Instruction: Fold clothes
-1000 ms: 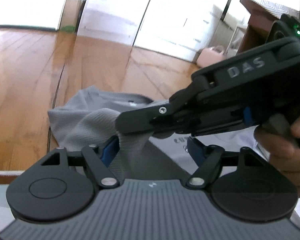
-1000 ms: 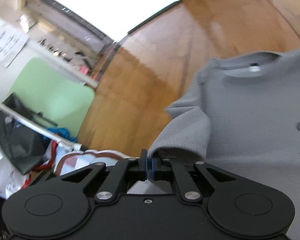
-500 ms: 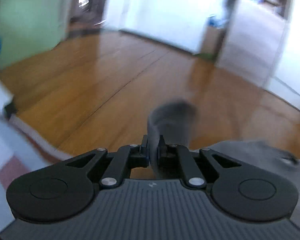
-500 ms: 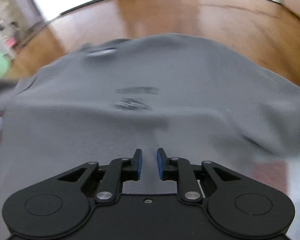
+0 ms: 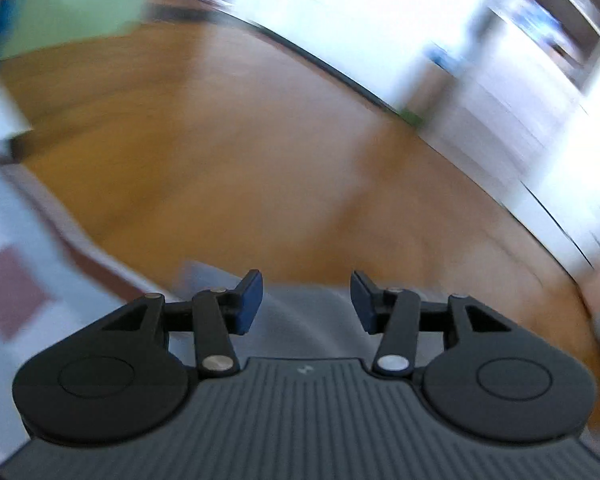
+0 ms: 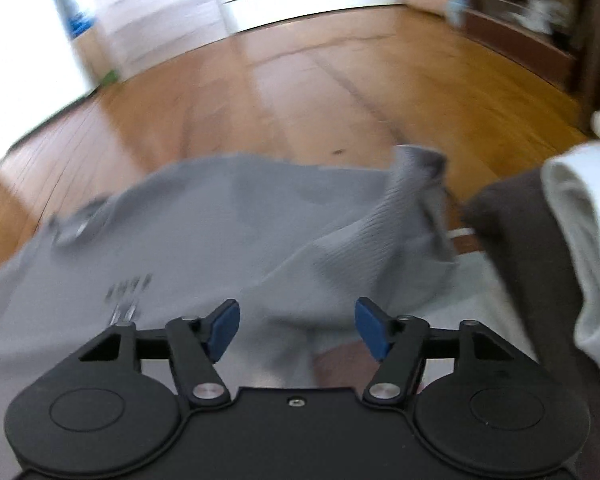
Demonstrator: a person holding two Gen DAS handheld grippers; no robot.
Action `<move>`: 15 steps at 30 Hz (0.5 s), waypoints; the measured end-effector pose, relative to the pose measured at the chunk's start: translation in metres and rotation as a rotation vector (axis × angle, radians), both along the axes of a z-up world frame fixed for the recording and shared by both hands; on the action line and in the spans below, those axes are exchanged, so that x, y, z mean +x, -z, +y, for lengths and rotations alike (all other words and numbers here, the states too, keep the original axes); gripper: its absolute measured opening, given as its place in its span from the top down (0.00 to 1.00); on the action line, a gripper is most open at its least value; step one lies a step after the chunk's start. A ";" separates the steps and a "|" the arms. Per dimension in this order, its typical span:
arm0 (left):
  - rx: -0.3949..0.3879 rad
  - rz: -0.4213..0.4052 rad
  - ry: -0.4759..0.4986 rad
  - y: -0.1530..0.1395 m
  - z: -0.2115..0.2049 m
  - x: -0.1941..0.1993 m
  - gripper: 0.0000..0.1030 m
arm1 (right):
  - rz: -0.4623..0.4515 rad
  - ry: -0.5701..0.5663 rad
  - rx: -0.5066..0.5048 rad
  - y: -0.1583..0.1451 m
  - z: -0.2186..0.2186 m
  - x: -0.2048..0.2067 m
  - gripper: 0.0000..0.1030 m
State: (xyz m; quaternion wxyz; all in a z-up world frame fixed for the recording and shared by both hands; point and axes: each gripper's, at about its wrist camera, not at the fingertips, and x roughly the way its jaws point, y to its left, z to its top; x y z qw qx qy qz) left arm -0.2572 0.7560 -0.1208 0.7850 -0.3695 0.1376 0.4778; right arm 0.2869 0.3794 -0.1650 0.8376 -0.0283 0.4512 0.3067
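**Both grippers letting go above the grey shirt**

Between the blue pads of the right gripper [image 6: 297, 330], nothing is pinched: its jaws are opening, standing well apart, with the grey shirt [image 6: 228, 216] lying flat below and beyond them. Just past the left pad, a blurred dark print [image 6: 130, 286] marks the shirt's chest. Ahead and to the right of the fingers, one sleeve [image 6: 412, 200] is folded up and inward over the body of the shirt. Right of the fingers sits a dark brown cloth [image 6: 540, 248] with a white one [image 6: 576, 208] against it. Beyond the shirt runs the wooden floor [image 6: 300, 92].

Between the pads of the left gripper [image 5: 306, 300], the jaws are likewise opening and hold nothing; a blurred grey edge of the shirt [image 5: 300, 312] shows just under and behind the gap. Left of the fingers lies a pale mat with a reddish square [image 5: 8, 292]. Farther out, the wooden floor [image 5: 240, 152] stretches to a green wall [image 5: 68, 4] and bright white doors.
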 end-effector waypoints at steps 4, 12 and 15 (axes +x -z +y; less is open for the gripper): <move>-0.022 0.143 0.230 0.012 -0.014 0.056 0.54 | 0.118 0.169 0.024 0.013 -0.008 0.020 0.32; -0.161 0.346 0.262 0.028 -0.027 0.083 0.53 | -0.003 0.081 -0.005 0.021 0.023 0.058 0.94; -0.121 0.375 0.262 0.031 -0.027 0.081 0.54 | -0.263 0.015 -0.085 0.001 0.035 0.038 0.98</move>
